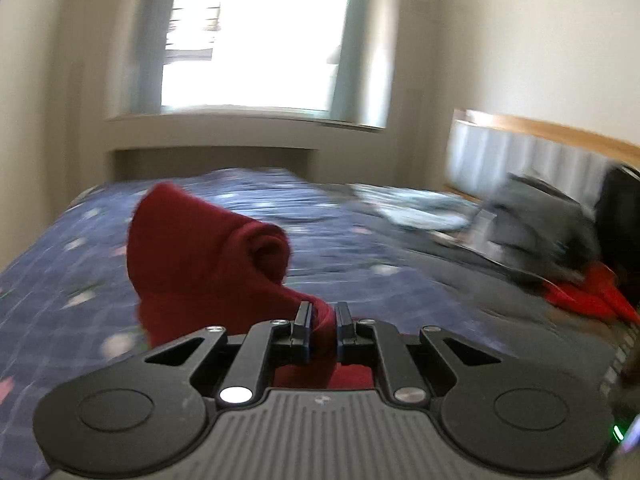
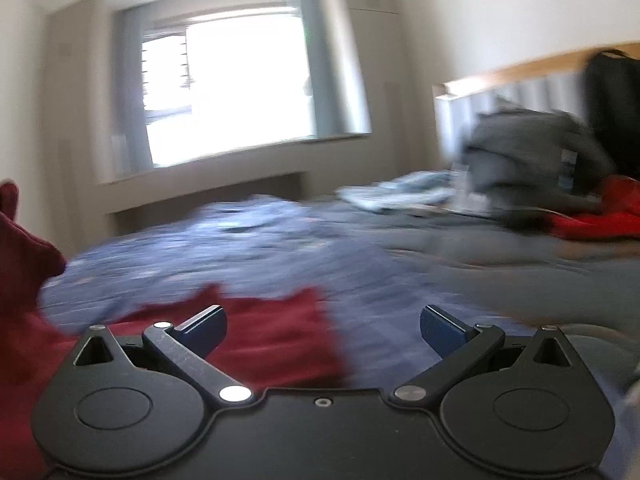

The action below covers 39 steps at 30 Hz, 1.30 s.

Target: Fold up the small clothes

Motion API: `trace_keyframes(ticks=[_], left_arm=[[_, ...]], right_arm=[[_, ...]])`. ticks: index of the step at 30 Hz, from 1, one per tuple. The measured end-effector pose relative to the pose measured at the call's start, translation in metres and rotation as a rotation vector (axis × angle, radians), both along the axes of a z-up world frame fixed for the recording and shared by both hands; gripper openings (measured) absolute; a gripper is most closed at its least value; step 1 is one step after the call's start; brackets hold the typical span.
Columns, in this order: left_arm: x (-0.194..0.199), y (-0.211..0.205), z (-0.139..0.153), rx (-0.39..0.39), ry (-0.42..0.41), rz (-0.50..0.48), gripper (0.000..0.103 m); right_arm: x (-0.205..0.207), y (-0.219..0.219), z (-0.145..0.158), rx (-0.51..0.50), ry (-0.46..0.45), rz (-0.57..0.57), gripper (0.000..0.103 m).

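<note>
A dark red garment (image 1: 208, 256) is lifted off the bed, bunched and curled. My left gripper (image 1: 323, 326) is shut on a fold of it and holds it above the blue patterned bedspread (image 1: 348, 248). In the right wrist view the same red garment (image 2: 264, 336) lies partly on the bedspread (image 2: 280, 240) in front of my right gripper (image 2: 323, 326), which is open and empty, its left finger over the cloth. More of the red cloth hangs at the left edge. Both views are blurred by motion.
A pile of grey clothes (image 1: 536, 224) and a bright red garment (image 1: 588, 296) lie at the right by the headboard (image 1: 520, 152). A light blue garment (image 1: 416, 208) lies beyond. A window (image 1: 252, 40) is ahead. A black bag (image 2: 612, 112) stands at the far right.
</note>
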<state>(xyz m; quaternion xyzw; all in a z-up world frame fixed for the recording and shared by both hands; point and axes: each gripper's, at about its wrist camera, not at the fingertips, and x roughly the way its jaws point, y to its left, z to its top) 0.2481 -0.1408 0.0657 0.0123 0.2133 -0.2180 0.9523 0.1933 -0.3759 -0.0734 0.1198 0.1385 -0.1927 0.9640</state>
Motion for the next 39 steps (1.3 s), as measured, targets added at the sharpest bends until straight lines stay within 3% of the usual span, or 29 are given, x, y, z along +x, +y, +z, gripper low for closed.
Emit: trace_keyframes(ticks=[5,8,10,14,17,21,26,28,34,39], left_arm=[[-0.013,-0.068,-0.034,0.145,0.060,-0.223,0.011],[-0.018,-0.086,-0.062,0.194,0.144,-0.263,0.014],[-0.020,-0.086,-0.074,0.181,0.201,-0.271,0.019],[-0.027,-0.071,-0.083,0.119,0.255,-0.252,0.048],[-0.036,-0.060,-0.084,0.124,0.234,-0.228,0.058],[-0.041,-0.056,-0.079,0.154,0.172,-0.196,0.081],[-0.061,-0.055,-0.087,0.248,0.092,-0.176,0.083],[-0.064,-0.055,-0.090,0.291,0.063,-0.160,0.076],[-0.069,-0.057,-0.096,0.366,-0.001,-0.178,0.062],[-0.065,-0.055,-0.105,0.340,0.010,-0.218,0.059]], right_arm=[[-0.020,-0.057,-0.013,0.205,-0.029,-0.132,0.103],[-0.022,-0.064,-0.016,0.243,-0.030,-0.128,0.103],[-0.021,-0.060,-0.015,0.217,-0.019,-0.113,0.103],[-0.016,-0.052,-0.013,0.184,-0.002,-0.080,0.103],[-0.006,-0.052,-0.012,0.191,0.004,-0.078,0.103],[-0.005,-0.050,-0.013,0.185,0.008,-0.077,0.103],[-0.005,-0.045,-0.012,0.159,0.004,-0.049,0.103],[-0.006,-0.043,-0.009,0.149,-0.014,0.000,0.103],[0.012,-0.030,0.009,0.122,-0.031,0.243,0.103],[0.054,-0.031,0.019,0.220,0.044,0.514,0.102]])
